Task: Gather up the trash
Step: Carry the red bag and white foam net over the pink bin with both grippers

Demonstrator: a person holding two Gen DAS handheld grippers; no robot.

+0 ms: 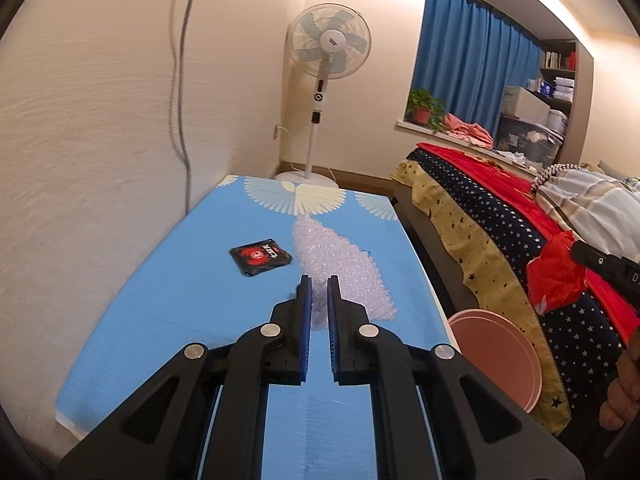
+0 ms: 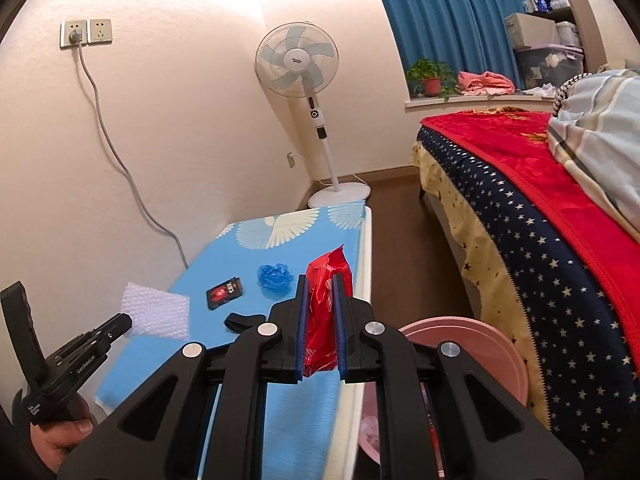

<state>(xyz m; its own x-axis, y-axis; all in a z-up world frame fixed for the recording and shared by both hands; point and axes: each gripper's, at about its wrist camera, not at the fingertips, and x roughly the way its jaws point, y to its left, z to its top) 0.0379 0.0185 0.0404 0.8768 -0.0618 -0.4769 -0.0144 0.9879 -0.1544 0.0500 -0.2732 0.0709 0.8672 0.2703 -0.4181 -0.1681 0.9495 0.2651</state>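
The red wrapper (image 2: 325,312) is pinched tight between the two blue pads of the right tool (image 2: 320,320); it sticks up past the tips and hangs over the edge of the blue surface (image 2: 248,256); in the left view the same wrapper (image 1: 554,276) shows off to the right, in front of the bed (image 1: 500,232). The sheet of bubble wrap (image 1: 344,268) is squeezed at one end by the left tool (image 1: 319,300), which is closed on it; the rest of the sheet spreads out ahead of the tips, and in the right view it (image 2: 158,314) seems to be up off the surface. Just to the left of the left tool's tips lies a small black packet (image 1: 260,258) with a red picture, flat on the surface. Ahead and left of the right tool sits a scrunched blue bit of plastic (image 2: 275,276); a black strap (image 2: 244,320) lies close by the tool's left finger. Below and to the right of the right tool is a pink bin (image 2: 472,344), on the floor between the surface and the bed. Far ahead of both tools a white fan (image 2: 298,62) stands in the corner; blue curtains (image 2: 444,12) hang past it.
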